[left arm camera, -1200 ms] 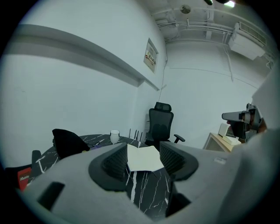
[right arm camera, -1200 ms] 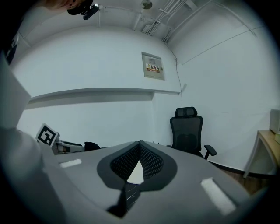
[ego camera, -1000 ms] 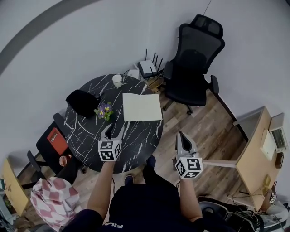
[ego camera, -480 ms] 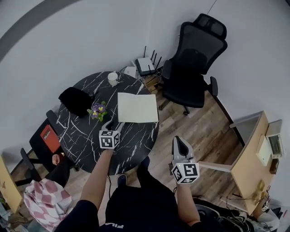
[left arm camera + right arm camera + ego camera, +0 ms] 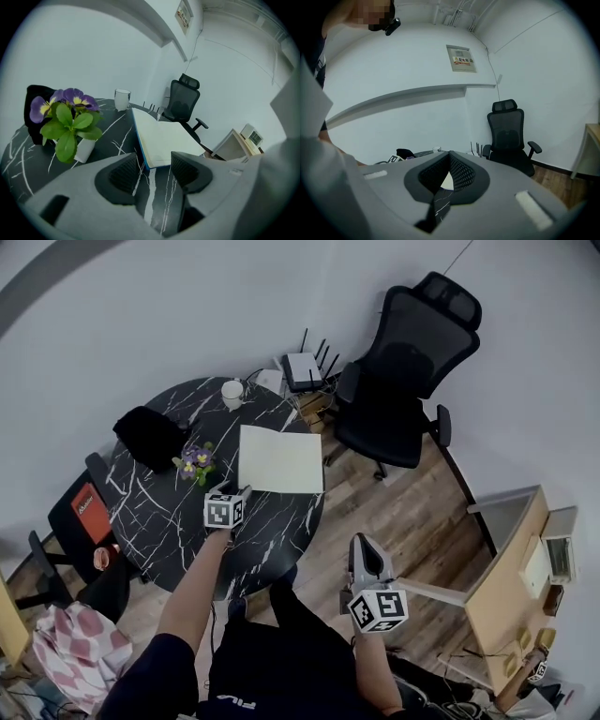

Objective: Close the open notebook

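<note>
The open notebook [image 5: 281,458] lies flat on the round black marble table [image 5: 169,512], its cream pages up. In the left gripper view the notebook [image 5: 161,136] shows a blue cover edge just beyond the jaws. My left gripper [image 5: 228,489] hovers over the table at the notebook's near left corner. This left gripper [image 5: 154,161] is open with nothing between its pads. My right gripper [image 5: 362,555] hangs off the table over the wooden floor, right of the person's body. Its pads meet at the tips in the right gripper view, so the right gripper [image 5: 450,154] is shut and empty.
A potted purple flower [image 5: 194,462] stands left of the notebook, close to my left gripper. A white mug [image 5: 232,390] and a black bag [image 5: 148,435] sit farther back. A black office chair [image 5: 403,381] and a router [image 5: 305,369] stand beyond the table, a wooden desk [image 5: 506,559] at right.
My left gripper has moved forward over the table, up to the notebook's near edge. The right gripper has dropped back and away from the table.
</note>
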Available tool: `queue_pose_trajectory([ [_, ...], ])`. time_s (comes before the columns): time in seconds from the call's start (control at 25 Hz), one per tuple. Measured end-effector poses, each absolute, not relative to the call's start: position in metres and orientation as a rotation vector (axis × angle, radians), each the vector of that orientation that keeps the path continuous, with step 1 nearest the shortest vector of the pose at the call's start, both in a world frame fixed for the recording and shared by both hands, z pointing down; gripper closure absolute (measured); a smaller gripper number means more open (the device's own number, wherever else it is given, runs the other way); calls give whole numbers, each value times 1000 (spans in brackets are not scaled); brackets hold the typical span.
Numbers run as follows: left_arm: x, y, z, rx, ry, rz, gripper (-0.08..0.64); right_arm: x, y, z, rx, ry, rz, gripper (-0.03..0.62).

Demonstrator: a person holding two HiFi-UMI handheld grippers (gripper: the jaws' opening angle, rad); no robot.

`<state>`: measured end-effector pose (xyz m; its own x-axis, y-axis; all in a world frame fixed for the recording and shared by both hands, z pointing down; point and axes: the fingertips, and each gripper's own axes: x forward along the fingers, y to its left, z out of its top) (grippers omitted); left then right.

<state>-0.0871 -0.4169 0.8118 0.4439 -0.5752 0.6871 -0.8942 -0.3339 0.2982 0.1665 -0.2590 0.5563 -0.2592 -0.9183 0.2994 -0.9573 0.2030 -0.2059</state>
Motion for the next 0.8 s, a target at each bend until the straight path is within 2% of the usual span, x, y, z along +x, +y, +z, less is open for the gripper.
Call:
queue_pose_trajectory([
  [0.44,-84,-421,838,1968,-1197,614,317,158,-255,565,1798,-2347,562,583],
  [0.8,-68,-423,824,2030,-1144,562,314,150,-258,566,1778,-2354,560,583],
])
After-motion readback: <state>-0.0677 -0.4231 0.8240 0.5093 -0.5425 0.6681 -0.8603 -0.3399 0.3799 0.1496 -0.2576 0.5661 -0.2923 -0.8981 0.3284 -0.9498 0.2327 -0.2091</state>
